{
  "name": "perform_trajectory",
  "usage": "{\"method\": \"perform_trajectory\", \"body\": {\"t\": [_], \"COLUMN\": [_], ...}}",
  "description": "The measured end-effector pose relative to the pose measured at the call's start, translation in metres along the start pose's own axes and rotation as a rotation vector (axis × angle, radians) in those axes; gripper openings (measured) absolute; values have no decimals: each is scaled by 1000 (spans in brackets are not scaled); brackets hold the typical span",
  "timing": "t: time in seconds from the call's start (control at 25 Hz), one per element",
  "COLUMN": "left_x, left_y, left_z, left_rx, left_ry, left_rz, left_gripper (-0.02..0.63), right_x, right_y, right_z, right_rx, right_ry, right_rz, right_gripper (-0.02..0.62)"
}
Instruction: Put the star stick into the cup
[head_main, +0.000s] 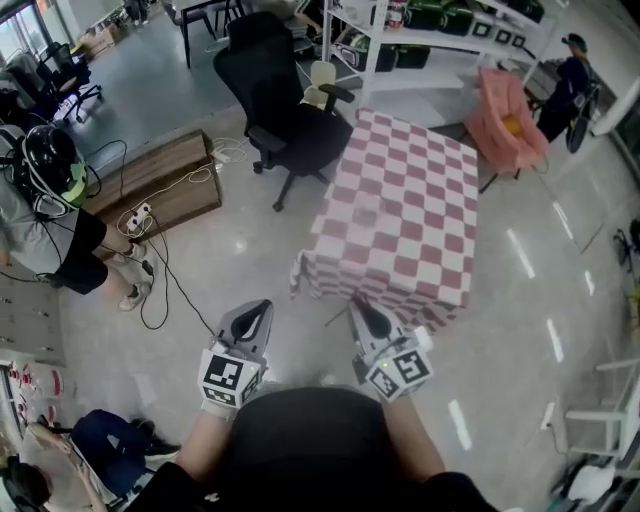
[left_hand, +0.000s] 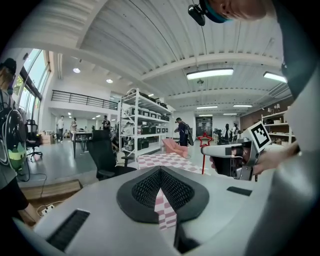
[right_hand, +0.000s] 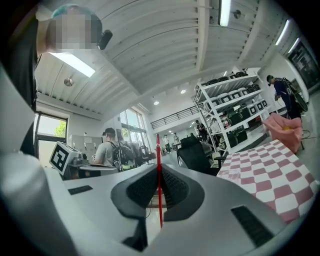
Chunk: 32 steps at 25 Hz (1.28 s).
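The star stick (left_hand: 204, 141) is a thin red stick with a red outlined star on top. It stands upright in my right gripper (left_hand: 206, 150), whose jaws are shut on it. In the right gripper view the stick (right_hand: 159, 165) runs straight up between the pads, edge on. My right gripper (head_main: 357, 305) hovers at the near edge of the checked table (head_main: 420, 180). Beside it my left gripper (head_main: 264, 306) is shut with nothing in it. A faint clear shape (head_main: 366, 216) on the cloth may be the cup; I cannot tell for sure.
A black office chair (head_main: 285, 110) stands at the table's far left corner, a pink chair (head_main: 508, 118) to its far right. White shelves (head_main: 440, 30) line the back. A low wooden bench (head_main: 165, 180) with cables lies on the left. People stand and sit at the left edge.
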<state>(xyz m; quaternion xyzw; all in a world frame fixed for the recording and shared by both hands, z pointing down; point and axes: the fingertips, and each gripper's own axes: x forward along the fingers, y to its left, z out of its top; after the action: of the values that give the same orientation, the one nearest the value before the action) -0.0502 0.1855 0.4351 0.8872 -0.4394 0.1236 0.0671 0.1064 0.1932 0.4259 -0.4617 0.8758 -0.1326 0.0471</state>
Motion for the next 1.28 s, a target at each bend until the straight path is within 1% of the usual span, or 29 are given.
{"method": "perform_trajectory", "body": {"t": [0.12,0.24,0.36,0.48,0.64,0.92,1.12,1.28], "left_x": [11,21,36,53,80,114,127,134], "left_y": [-6,-2,9,30,67,149,209,250], "left_z": [-2,-1,-2,2,6,14,13,8], "left_rx": [28,16,2,-8,-19,-31,-42,-48], "left_ry": [27,33,31,27,16,6,2,17], "left_rz": [1,5,3,-13,-47,-99,-116,-118], "left_gripper": [40,41,41,40,41,41,41,41], "right_x": [3,9,25,50,93,185,247,281], "right_y": [-16,-25,-32,-36,-41,-42,-39,-37], "right_z": [-1,0,-1,3,7,9,8,9], "right_rx": [24,51,50,37,25,15,16,24], "right_ry": [-2,-1,7,18,35,54,40,31], "right_rz": [-1,-5,-1,-3,-22,-50,-77,-98], "right_gripper": [25,25,25,25,25,25,25,25]}}
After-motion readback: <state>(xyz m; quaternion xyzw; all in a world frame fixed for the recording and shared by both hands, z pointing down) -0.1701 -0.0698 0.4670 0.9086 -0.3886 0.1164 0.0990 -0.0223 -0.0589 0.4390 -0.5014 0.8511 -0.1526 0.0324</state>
